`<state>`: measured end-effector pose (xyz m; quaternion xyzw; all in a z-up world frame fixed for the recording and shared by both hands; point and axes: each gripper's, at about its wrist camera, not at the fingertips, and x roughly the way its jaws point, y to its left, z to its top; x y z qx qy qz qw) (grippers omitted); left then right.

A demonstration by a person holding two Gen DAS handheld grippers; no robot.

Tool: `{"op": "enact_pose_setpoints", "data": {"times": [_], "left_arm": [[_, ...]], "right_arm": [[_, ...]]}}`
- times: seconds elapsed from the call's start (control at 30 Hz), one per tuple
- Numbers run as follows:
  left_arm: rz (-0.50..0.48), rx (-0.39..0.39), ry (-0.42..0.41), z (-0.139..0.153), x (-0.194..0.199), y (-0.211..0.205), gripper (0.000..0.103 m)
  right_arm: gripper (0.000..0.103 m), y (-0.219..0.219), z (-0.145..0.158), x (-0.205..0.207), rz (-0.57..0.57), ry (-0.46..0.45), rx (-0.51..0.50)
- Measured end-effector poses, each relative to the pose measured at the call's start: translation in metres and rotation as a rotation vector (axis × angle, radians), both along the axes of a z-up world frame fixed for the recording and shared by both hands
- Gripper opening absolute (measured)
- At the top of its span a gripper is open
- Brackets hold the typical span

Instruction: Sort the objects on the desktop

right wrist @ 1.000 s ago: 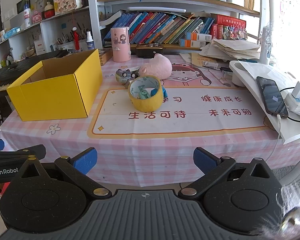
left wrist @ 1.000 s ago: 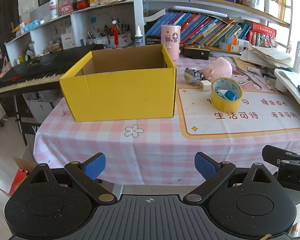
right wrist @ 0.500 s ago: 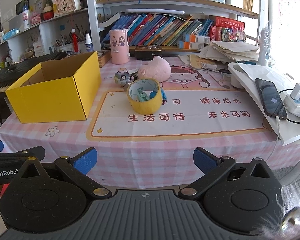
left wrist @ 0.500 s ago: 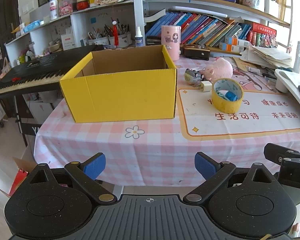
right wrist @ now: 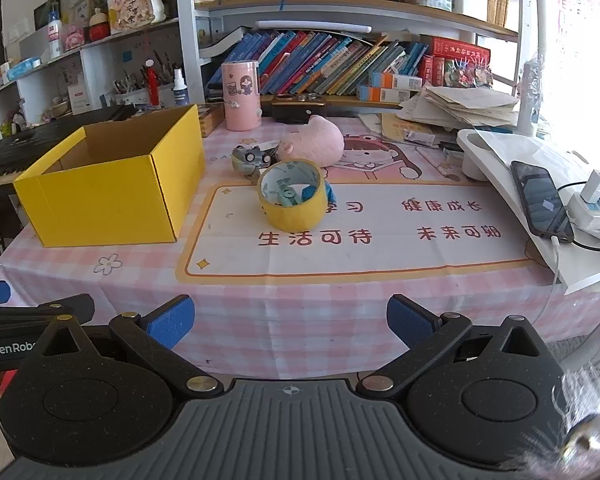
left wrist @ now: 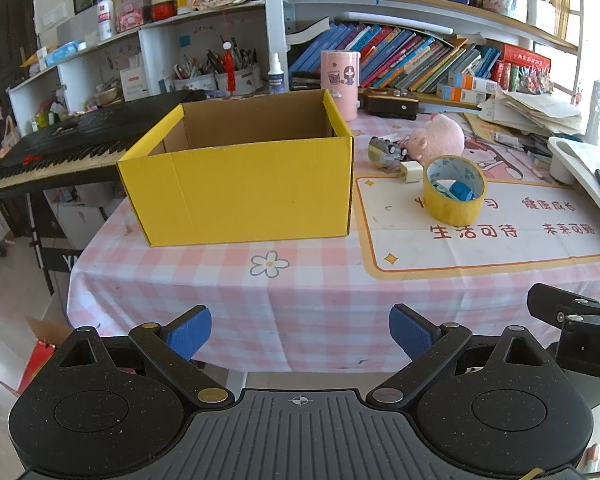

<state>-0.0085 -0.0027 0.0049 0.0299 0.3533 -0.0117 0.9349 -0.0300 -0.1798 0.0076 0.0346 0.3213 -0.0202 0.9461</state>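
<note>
An open yellow cardboard box (left wrist: 240, 184) (right wrist: 112, 196) stands on the left of the pink checked table, its inside bare as far as I see. To its right a yellow tape roll (left wrist: 454, 190) (right wrist: 292, 196) stands on the desk mat with small blue and green items inside. Behind it lie a pink plush pig (left wrist: 440, 138) (right wrist: 314, 142), a small grey toy (left wrist: 382, 152) (right wrist: 248, 158) and a small white block (left wrist: 411, 171). My left gripper (left wrist: 300, 332) and right gripper (right wrist: 290, 320) hover open and hold nothing, both before the table's front edge.
A pink cylinder cup (right wrist: 241, 96) stands at the back by bookshelves. A black keyboard (left wrist: 60, 148) lies left of the box. A white stand with a phone (right wrist: 540, 200), a charger and paper stacks (right wrist: 464, 106) crowd the right side. The right gripper's side shows in the left view (left wrist: 576, 328).
Both grippers have moved slightly nearer the table, so the box and tape roll sit a little lower and larger in view. Nothing on the table has moved.
</note>
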Motion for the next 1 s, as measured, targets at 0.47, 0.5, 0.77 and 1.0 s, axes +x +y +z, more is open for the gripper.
{"op": "enact_pose_setpoints", "data": {"times": [0.47,0.5,0.77,1.0], "left_arm": [[-0.011,0.001,-0.004,0.0,0.001,0.001,0.097],[-0.012,0.001,-0.004,0.0,0.002,0.001,0.097],[-0.017,-0.005,-0.002,0.0,0.008,0.001,0.097],[-0.027,-0.022,0.005,0.0,0.013,-0.002,0.097]], "right_arm": [[0.103,0.004,0.002,0.0,0.005,-0.007,-0.008],[0.103,0.005,0.002,0.0,0.006,-0.007,-0.01],[0.103,0.006,-0.001,0.007,0.009,0.005,-0.007],[0.103,0.001,-0.001,0.015,0.032,0.022,0.009]]}}
